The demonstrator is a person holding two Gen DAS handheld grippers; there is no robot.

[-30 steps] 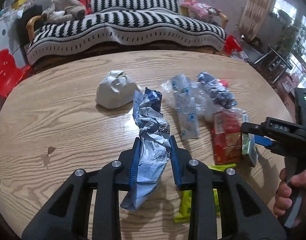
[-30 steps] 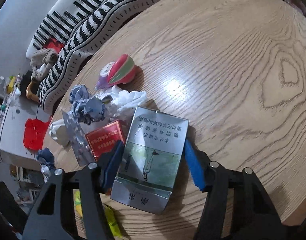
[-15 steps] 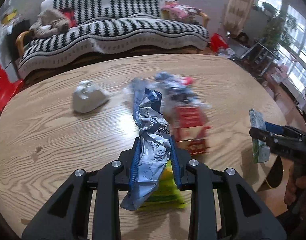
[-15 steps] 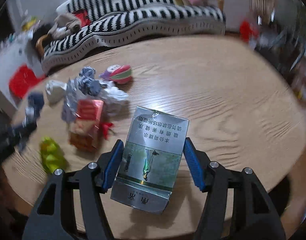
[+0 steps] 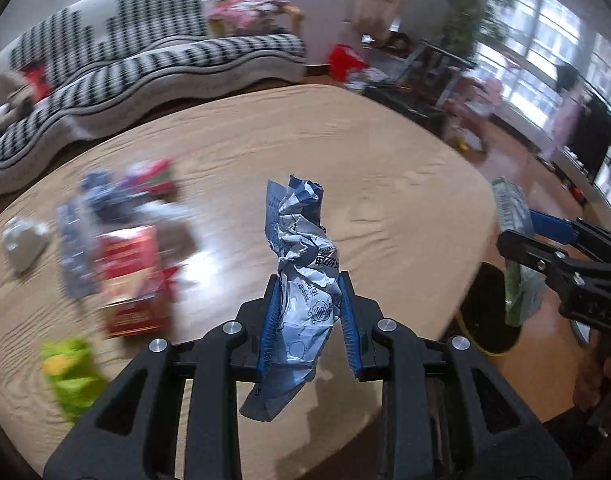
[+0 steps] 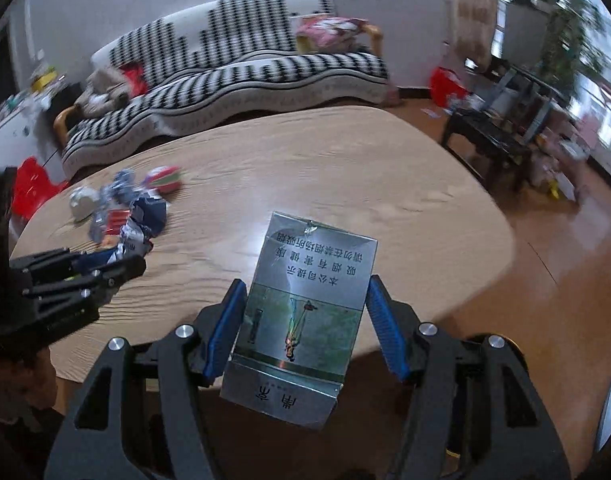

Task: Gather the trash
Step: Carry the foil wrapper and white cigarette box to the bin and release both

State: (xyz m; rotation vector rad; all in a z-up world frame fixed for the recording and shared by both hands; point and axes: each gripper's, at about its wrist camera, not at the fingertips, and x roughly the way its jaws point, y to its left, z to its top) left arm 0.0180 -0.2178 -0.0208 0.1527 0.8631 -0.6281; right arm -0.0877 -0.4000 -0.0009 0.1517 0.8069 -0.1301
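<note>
A living room with a striped black and white sofa [image 6: 241, 64] sits behind a big round wooden counter [image 6: 345, 184].

The left claw [image 5: 308, 312] is clamped on a crumpled blue and silver wrapper [image 5: 301, 264]. The wrapper has small print on it, too crinkled to read. The right claw [image 6: 305, 320] is clamped on a shiny silver cigarette box [image 6: 301, 312]. The box has Chinese writing on it, seen upside down, and a green picture in the middle.

A second ago both claws were low over the pile of trash. Now both have swung to the right, toward the counter's edge, and the pile looks farther off to the left. The grips look the same as before.

More trash lies on the counter: a red box [image 5: 131, 280], a green and yellow wrapper [image 5: 71, 372], a white crumpled lump [image 5: 23, 240] and a round pink and green thing [image 6: 165, 178]. The pile is blurry.

A dark round bin [image 5: 489, 320] with a yellow rim stands on the floor beside the counter. I cannot tell what is in it.
</note>
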